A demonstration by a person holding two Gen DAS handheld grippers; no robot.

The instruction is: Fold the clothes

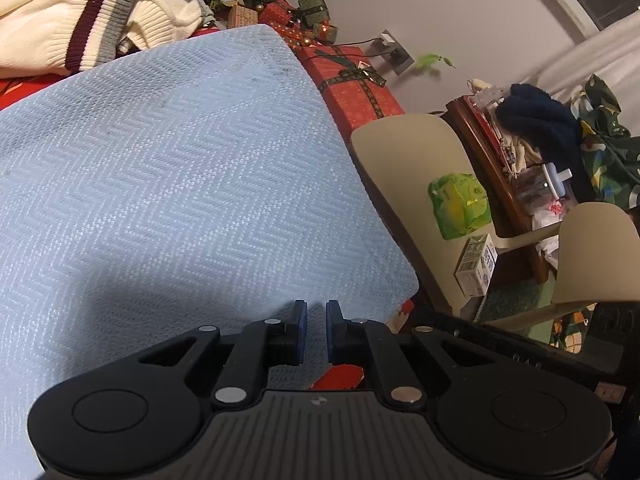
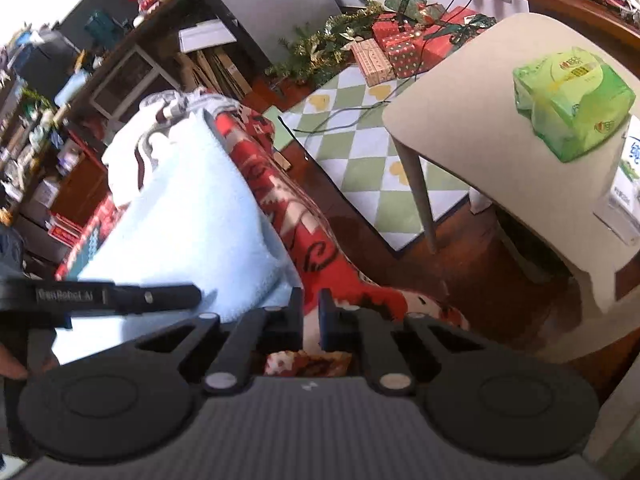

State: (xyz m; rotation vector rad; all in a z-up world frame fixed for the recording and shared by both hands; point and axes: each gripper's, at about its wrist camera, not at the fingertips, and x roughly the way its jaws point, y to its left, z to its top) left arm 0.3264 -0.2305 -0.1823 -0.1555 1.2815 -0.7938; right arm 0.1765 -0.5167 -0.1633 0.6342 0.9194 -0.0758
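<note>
Red patterned bedding (image 2: 320, 256) underlies both nearly closed, empty tongs. Just ahead of the left gripper (image 1: 316, 330) and up-left of the right gripper (image 2: 310, 320) lies the pale blue woven cloth (image 1: 180, 168): soft, light, best pinched at its near corner. Beyond lies a cream sweater (image 1: 80, 12).

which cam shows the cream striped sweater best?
Left wrist. The cream sweater fills the top-left corner, with its maroon and grey ribbed stripes sharp, lying beyond the light blue folded cloth. The right wrist view shows it only as a small, blurred white heap behind that cloth, its stripes barely readable.
</note>
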